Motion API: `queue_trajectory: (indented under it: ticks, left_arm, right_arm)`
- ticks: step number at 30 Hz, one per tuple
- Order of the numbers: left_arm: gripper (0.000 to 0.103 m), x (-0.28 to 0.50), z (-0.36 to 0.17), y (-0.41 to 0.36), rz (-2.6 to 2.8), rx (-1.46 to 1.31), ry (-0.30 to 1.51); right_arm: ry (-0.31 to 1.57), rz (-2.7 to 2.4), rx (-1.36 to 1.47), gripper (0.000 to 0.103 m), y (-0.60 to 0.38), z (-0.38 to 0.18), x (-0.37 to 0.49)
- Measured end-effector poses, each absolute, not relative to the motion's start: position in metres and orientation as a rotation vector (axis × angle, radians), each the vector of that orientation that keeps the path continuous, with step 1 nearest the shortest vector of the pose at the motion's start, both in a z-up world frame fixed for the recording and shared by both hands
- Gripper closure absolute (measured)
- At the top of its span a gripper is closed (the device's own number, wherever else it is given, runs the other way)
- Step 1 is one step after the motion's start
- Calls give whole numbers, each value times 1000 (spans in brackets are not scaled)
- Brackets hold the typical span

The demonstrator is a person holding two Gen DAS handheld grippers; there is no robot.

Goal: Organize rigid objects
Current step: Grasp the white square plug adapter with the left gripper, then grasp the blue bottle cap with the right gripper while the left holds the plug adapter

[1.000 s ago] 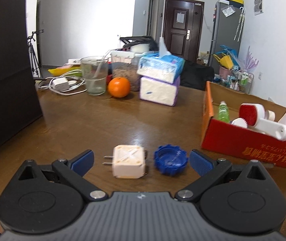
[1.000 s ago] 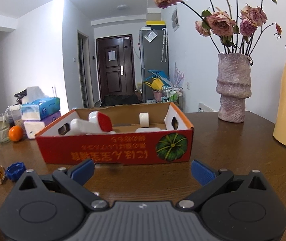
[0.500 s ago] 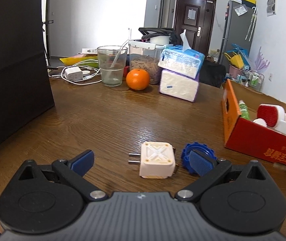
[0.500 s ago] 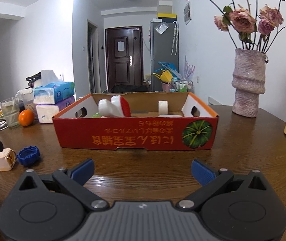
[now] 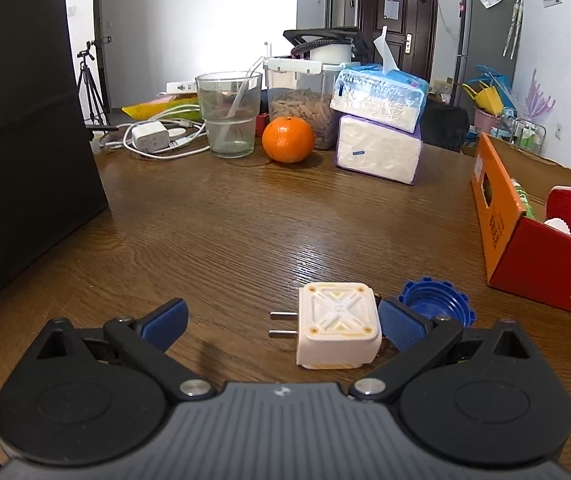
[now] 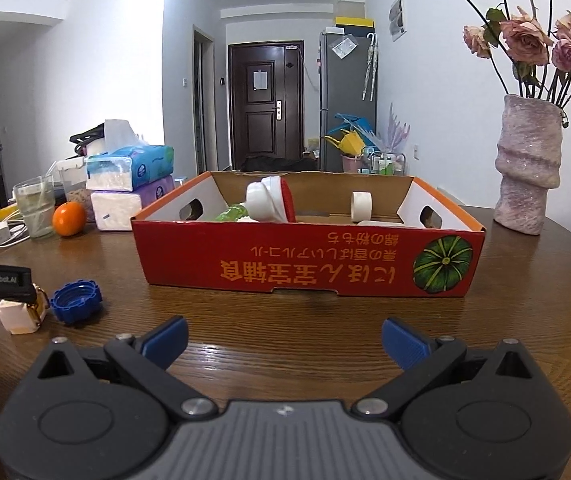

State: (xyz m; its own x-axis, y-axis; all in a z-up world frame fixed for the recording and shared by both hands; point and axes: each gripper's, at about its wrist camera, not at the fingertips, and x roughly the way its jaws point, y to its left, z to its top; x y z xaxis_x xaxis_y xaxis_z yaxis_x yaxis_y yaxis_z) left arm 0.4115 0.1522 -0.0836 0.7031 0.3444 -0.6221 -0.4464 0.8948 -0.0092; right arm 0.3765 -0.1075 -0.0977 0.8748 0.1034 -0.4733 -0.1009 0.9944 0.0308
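Observation:
A cream plug adapter lies on the wooden table with its prongs pointing left. A blue bottle cap lies just right of it. My left gripper is open around the adapter, the right finger against its side, between adapter and cap. The red cardboard box stands to the right with a red-and-white brush in it. In the right wrist view my right gripper is open and empty in front of the box; the adapter and cap lie at far left.
At the back stand a glass, an orange, stacked tissue packs, a food container and a charger with cables. A black panel walls the left. A vase with roses stands right of the box.
My left gripper has shifted left and forward, so the adapter now sits between its fingers and the cap lies outside the right finger. My right gripper has turned slightly right.

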Motion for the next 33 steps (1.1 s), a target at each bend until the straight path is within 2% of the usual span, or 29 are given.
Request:
queue_trajectory:
  ticks: [15,17,25,33]
  left_arm:
    - [0,425,-93,154,404,-172,707]
    - [4,427,-95,156,400,-179,714]
    - [36,434,-96,153,338,-131,713]
    - [36,434,-96,154,315,-117,719]
  right_arm:
    - [508,123,-9,0,-90,-100,396]
    - [510,127,-13,0,-87,-101,398]
    - [514,140,-27,0,-78,-101,404]
    - [523,151,-34,0,-72,-101,409]
